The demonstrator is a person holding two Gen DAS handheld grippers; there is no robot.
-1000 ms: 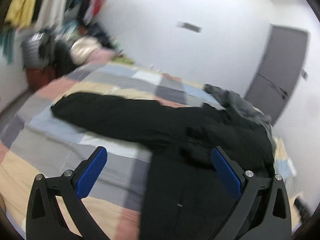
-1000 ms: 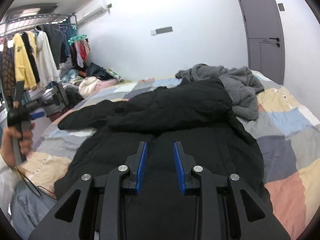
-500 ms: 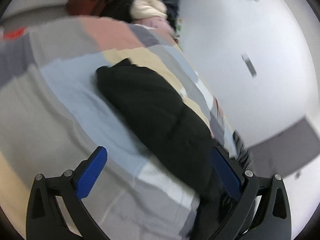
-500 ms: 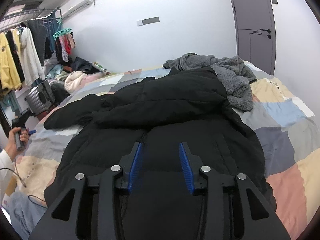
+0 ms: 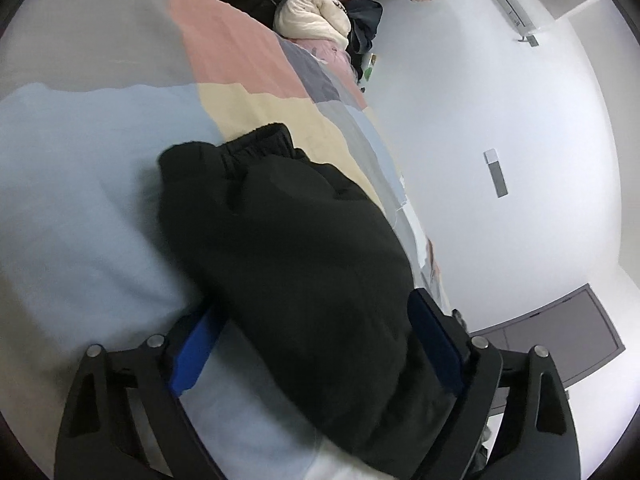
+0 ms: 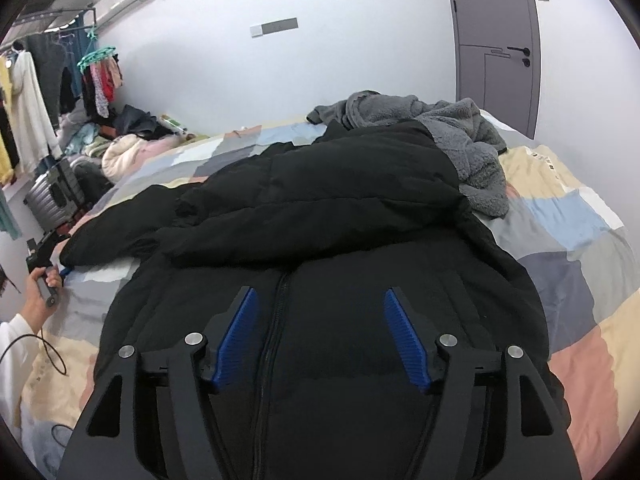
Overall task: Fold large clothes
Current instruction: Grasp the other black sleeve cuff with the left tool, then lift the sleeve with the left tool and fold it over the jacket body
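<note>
A large black padded jacket (image 6: pixel 340 240) lies spread on the patchwork bed, zipper up, one sleeve folded across its chest. Its other sleeve (image 5: pixel 280 232) stretches out to the left, the ribbed cuff (image 5: pixel 256 144) at the far end. My left gripper (image 5: pixel 316 332) is open, with its blue pads on either side of this sleeve, low against the bedcover. It also shows in the right wrist view (image 6: pixel 46 256), at the sleeve's end. My right gripper (image 6: pixel 320 328) is open and empty, above the jacket's lower front over the zipper.
A grey fleece garment (image 6: pixel 460 140) lies bunched at the jacket's far right. The patchwork bedcover (image 6: pixel 568 240) shows around the jacket. A suitcase (image 6: pixel 52 196), piled clothes (image 6: pixel 128 148) and a hanging rack (image 6: pixel 36 100) stand to the left. A grey door (image 6: pixel 496 40) is behind.
My left gripper has moved down onto the outstretched sleeve, which now lies between its pads. My right gripper has opened from nearly shut to wide over the jacket front.
</note>
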